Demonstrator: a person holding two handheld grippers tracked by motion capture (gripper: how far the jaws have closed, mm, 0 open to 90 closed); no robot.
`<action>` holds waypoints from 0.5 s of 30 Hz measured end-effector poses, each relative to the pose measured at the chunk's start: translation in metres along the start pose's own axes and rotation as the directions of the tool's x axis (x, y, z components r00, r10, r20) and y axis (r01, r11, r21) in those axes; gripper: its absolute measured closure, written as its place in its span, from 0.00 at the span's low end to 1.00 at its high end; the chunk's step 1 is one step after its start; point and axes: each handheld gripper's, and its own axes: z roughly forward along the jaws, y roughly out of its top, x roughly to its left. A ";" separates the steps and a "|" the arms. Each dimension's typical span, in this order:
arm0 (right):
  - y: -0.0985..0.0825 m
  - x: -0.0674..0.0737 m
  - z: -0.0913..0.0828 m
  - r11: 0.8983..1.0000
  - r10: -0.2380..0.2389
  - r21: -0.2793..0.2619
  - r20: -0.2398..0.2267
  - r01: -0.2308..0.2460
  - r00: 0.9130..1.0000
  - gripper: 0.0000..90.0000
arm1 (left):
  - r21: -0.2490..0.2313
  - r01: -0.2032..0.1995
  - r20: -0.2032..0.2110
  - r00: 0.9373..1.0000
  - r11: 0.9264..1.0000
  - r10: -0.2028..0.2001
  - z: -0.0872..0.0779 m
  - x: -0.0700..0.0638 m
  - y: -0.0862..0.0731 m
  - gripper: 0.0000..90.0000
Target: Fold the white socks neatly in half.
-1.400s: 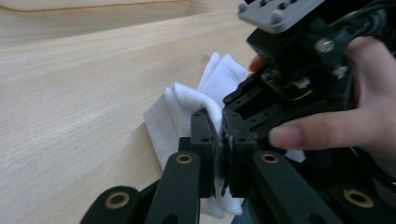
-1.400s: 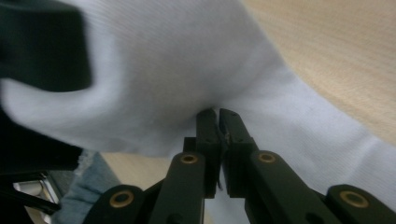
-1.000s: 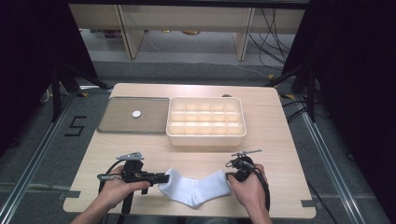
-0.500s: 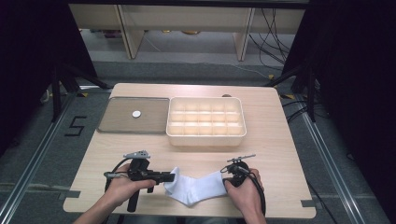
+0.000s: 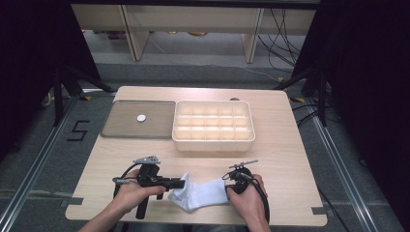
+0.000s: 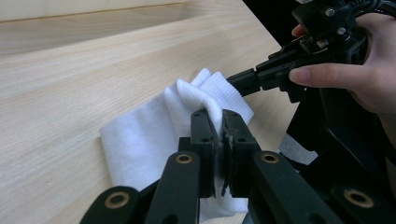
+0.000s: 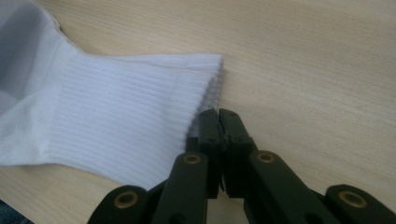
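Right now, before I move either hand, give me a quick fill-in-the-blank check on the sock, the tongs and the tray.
1. Both tongs, left and right, are shut on the white ____.
2. The sock lies on the wooden ____.
3. The divided tray's compartments are all ____.
4. The flat lid lies to the tray's ____ in the high view.

Missing words: sock; table; empty; left

My right hand-held gripper [image 7: 218, 122] had its black jaws pressed together on the corner of the ribbed cuff of a white sock [image 7: 116, 126]. The sock lay flat to its left on the pale wooden bench [image 7: 308, 70].
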 end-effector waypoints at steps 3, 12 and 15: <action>0.000 0.003 0.001 1.000 -0.012 0.004 0.005 0.012 1.000 0.98 | 0.007 -0.006 -0.002 1.000 1.000 0.006 0.003 -0.003 0.001 0.94; 0.002 0.010 0.004 1.000 -0.019 0.014 0.000 0.019 1.000 0.98 | 0.030 -0.019 -0.011 1.000 0.999 0.019 0.015 -0.007 0.004 0.94; 0.002 0.012 0.004 1.000 -0.021 0.014 -0.001 0.021 1.000 0.98 | 0.036 -0.026 0.001 1.000 0.999 0.026 0.018 -0.006 0.004 0.94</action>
